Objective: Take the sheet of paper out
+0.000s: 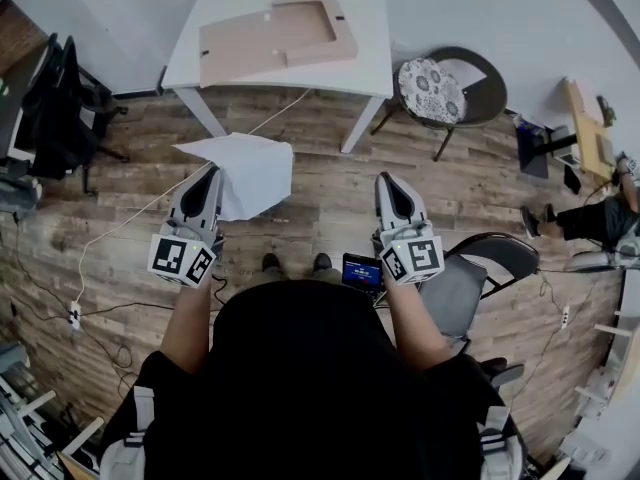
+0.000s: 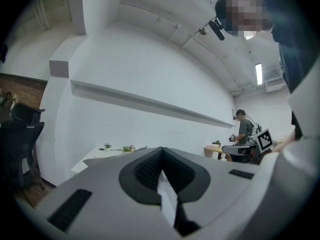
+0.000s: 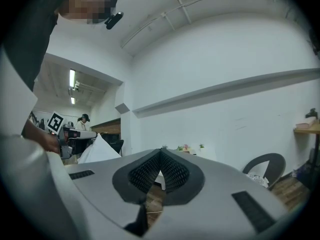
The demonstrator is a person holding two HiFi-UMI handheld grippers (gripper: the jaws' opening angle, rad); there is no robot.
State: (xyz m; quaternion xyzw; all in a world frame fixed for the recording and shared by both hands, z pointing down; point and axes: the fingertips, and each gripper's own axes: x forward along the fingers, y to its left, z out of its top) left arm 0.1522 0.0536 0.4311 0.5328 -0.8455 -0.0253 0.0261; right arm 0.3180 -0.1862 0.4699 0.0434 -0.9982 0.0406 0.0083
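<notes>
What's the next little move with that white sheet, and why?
Probably carry the sheet of paper forward and lay it on the white table. The left tool is shut on its edge, it hangs over the floor, already clear of the cardboard folder, and the right tool holds nothing.

White sheet of paper (image 1: 250,173), white table (image 1: 375,58), tan cardboard (image 1: 270,38), floral-patterned chair cushion (image 1: 430,90)
</notes>
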